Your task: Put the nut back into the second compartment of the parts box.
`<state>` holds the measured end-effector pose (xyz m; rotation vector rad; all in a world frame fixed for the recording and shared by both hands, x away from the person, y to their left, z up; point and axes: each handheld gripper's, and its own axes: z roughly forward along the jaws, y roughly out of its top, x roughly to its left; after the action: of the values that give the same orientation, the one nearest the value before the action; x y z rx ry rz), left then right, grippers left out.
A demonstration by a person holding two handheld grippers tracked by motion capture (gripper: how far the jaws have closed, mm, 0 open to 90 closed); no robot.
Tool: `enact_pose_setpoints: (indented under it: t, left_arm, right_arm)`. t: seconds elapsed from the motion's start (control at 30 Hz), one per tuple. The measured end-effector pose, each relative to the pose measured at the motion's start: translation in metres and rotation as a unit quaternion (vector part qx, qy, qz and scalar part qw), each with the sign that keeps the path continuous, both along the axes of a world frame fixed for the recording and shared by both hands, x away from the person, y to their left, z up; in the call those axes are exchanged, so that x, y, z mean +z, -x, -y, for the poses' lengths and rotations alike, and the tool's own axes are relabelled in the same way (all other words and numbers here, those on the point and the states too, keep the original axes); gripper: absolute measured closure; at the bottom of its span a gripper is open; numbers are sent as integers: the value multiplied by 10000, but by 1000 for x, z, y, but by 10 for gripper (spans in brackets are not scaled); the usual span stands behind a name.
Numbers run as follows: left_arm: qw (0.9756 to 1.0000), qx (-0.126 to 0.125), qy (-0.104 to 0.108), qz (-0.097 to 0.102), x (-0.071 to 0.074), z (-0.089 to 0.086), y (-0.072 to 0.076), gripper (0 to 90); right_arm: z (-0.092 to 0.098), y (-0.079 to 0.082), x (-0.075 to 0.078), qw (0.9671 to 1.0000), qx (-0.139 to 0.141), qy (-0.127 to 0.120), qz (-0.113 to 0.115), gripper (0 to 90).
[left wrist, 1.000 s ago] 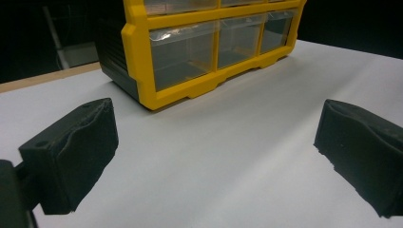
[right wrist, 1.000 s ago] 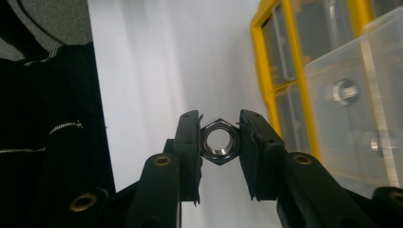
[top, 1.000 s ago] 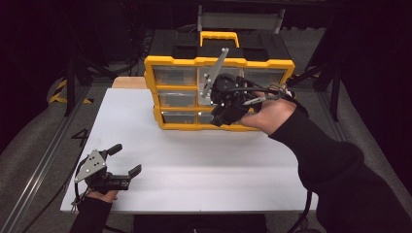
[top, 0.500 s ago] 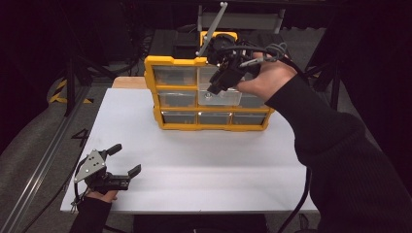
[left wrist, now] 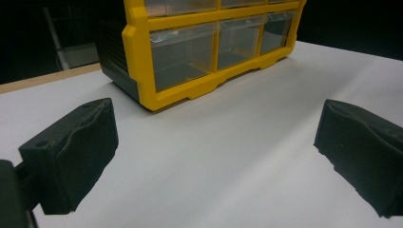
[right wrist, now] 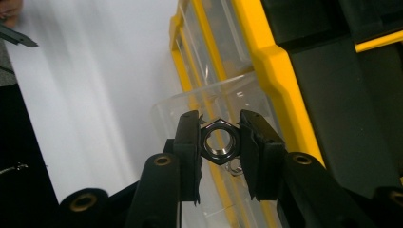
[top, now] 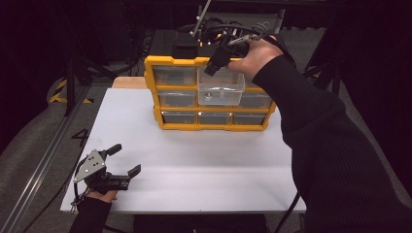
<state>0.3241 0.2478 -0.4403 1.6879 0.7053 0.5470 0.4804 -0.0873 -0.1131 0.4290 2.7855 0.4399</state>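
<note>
Hex nut now rides clamped in the right hand-held gripper, lifted from frame centre above the pulled-out drawer, ready for dropping in.

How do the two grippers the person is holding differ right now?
The left gripper sits low over the white table, while the right gripper is up above the yellow drawer cabinet. The left gripper's jaws stand wide apart with nothing between them; the right gripper's jaws are closed on a metal hex nut, above the pulled-out clear drawer. Both have two black jaws and are hand-held.
</note>
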Motion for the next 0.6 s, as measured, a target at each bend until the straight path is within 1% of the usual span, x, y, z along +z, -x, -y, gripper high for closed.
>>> enact_pose_setpoints:
  t: [0.13,0.23,0.27,0.33,0.43,0.5,0.6]
  left_arm:
    - [10000,0,10,-24,0,-1,-1,13]
    - [10000,-4,-8,1,0,-1,0,13]
    - [10000,1,12,-1,0,0,0,13]
    - [10000,-3,-15,0,0,-1,0,13]
    - [10000,0,-6,-5,0,-1,0,13]
    - [10000,-2,-12,-6,0,-1,0,13]
    - [10000,-9,-23,-15,0,0,-1,14]
  right_arm:
    - [-1,-9,-8,10000,-42,22,-77,697]
    - [-1,-15,-17,9998,-76,50,-154,697]
    - [-1,-16,-20,9998,-93,62,-183,697]
    - [-1,-19,-26,9997,-105,97,-214,697]
    - [0,-22,-33,9995,-126,102,-286,697]
    - [0,-22,-35,9994,-151,97,-307,697]
    - [2,-26,-44,9991,-172,91,-384,697]
